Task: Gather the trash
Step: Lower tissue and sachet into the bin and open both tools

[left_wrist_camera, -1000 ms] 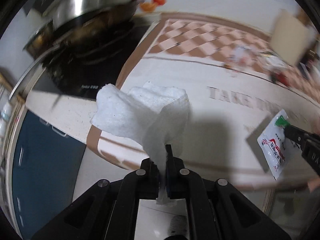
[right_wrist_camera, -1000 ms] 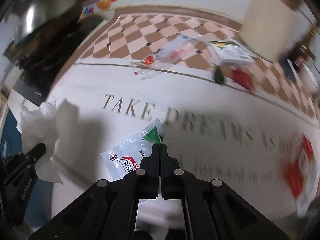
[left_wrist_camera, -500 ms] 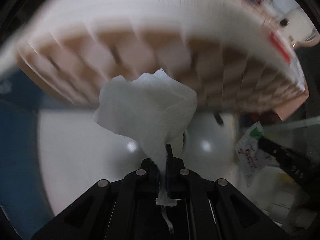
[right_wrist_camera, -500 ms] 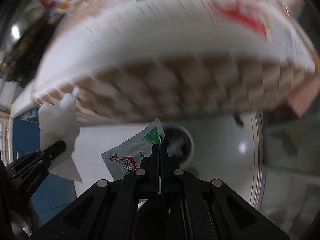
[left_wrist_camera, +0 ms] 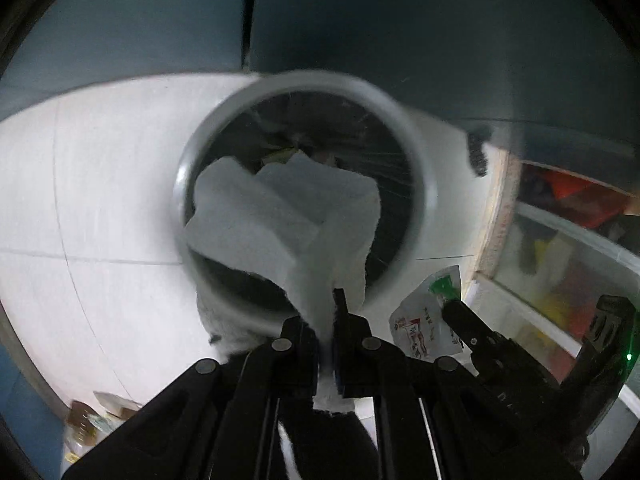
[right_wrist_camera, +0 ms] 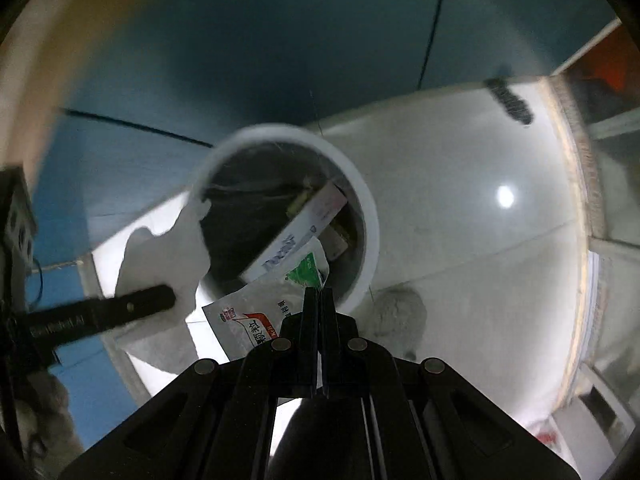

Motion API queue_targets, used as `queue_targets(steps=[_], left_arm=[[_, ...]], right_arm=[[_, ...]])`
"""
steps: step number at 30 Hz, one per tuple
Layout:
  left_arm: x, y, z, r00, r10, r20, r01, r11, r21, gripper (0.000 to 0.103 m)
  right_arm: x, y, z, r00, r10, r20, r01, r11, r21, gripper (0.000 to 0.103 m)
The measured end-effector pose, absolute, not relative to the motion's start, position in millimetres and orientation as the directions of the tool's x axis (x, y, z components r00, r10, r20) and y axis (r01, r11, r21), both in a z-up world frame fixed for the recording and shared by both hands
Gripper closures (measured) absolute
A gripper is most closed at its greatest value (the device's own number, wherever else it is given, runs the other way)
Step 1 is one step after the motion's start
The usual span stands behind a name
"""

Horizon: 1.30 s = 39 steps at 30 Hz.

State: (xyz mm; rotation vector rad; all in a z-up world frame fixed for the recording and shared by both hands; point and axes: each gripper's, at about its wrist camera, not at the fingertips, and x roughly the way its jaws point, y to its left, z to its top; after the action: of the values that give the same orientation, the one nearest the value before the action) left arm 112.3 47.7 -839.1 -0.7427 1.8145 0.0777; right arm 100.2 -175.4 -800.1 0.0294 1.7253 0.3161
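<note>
The left gripper has its jaws clamped on a crumpled white paper towel. The towel's narrow twisted end sits between the pads, and a short tail pokes out behind them toward the camera. From the pinch its long axis runs straight forward along the fingers, fanning wide over the mouth of a round white trash bin; its far folds overlap the bin's near rim in this view.

The right gripper has its jaws together, pinching the green corner of a white sauce sachet with red printing. The sachet's long axis slants from that held corner back and to the left of the fingers, so most of it lies to the left of the jaws, its top edge over the bin's near rim.

The bin stands on a pale tiled floor against a blue cabinet front. Inside it a white printed carton leans on a dark liner among other rubbish. Both views are motion-blurred.
</note>
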Motion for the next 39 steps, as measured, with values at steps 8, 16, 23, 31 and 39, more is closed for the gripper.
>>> queue_targets(steps=[8, 16, 23, 31, 39], left_arm=[[104, 40, -869, -0.188, -0.376, -0.907, -0.505, 0.829, -0.240, 0.020], [84, 55, -843, -0.191, -0.207, -0.959, -0.474, 0.875, -0.094, 0.005], [62, 59, -783, -0.160, -0.035, -0.986, -0.445, 0.895, 0.040, 0.005], [37, 45, -669, -0.123, 0.017, -0.992, -0.434, 0.898, 0.069, 0.005], [17, 29, -512, -0.049, 0.032, -0.998, -0.439, 0.897, 0.051, 0.005]], right_arm=[[94, -172, -894, -0.249, 0.173, -0.953, -0.189, 0.956, 0.223, 0.101], [94, -159, -885, -0.240, 0.140, -0.961, -0.241, 0.950, 0.199, 0.037], [88, -157, -846, -0.182, 0.052, -0.982, -0.295, 0.950, 0.105, 0.000], [76, -157, -735, -0.141, 0.052, -0.989, -0.310, 0.946, 0.094, 0.000], [58, -164, -570, -0.097, 0.058, -0.994, -0.361, 0.928, 0.089, 0.000]])
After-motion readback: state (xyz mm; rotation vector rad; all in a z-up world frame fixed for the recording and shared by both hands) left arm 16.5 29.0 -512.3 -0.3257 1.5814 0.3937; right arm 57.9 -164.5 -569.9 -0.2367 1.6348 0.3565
